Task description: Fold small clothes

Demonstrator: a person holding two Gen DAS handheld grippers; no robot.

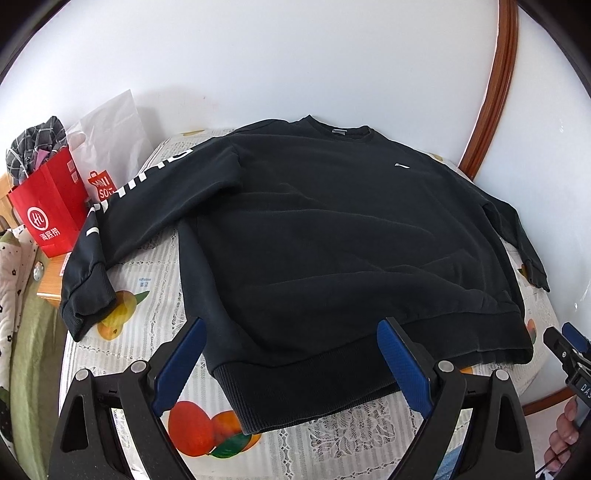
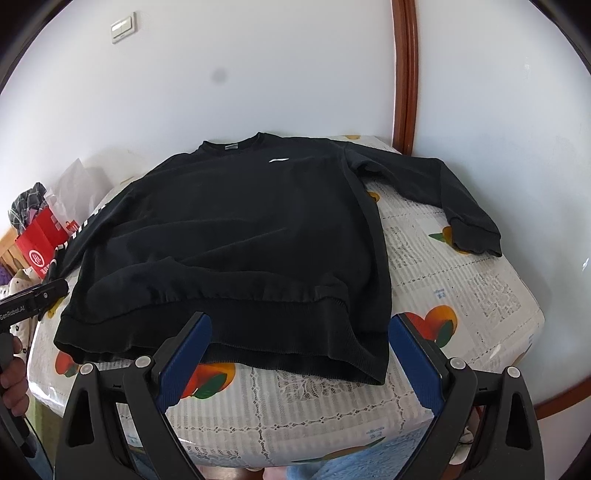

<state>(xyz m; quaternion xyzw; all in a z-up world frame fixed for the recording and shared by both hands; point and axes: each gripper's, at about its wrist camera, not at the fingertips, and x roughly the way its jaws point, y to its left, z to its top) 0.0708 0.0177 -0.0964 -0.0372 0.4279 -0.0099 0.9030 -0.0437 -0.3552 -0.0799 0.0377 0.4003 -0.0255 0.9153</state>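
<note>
Your right hand-held gripper (image 2: pixel 299 354), blue pads spread wide, hovers over the ribbed hem of the black long-sleeved sweatshirt (image 2: pixel 236 236), which lies flat on the fruit-print-covered worktop (image 2: pixel 461 295). Your left hand-held gripper (image 2: pixel 55 288) shows at the left edge.

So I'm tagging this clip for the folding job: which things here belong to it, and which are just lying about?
Belongs to the job:
black sweatshirt, spread flat
left hand-held gripper, open
right hand-held gripper, open
table with fruit-print cover

Just lying about:
red paper bag
white plastic bag
wall switch
</note>
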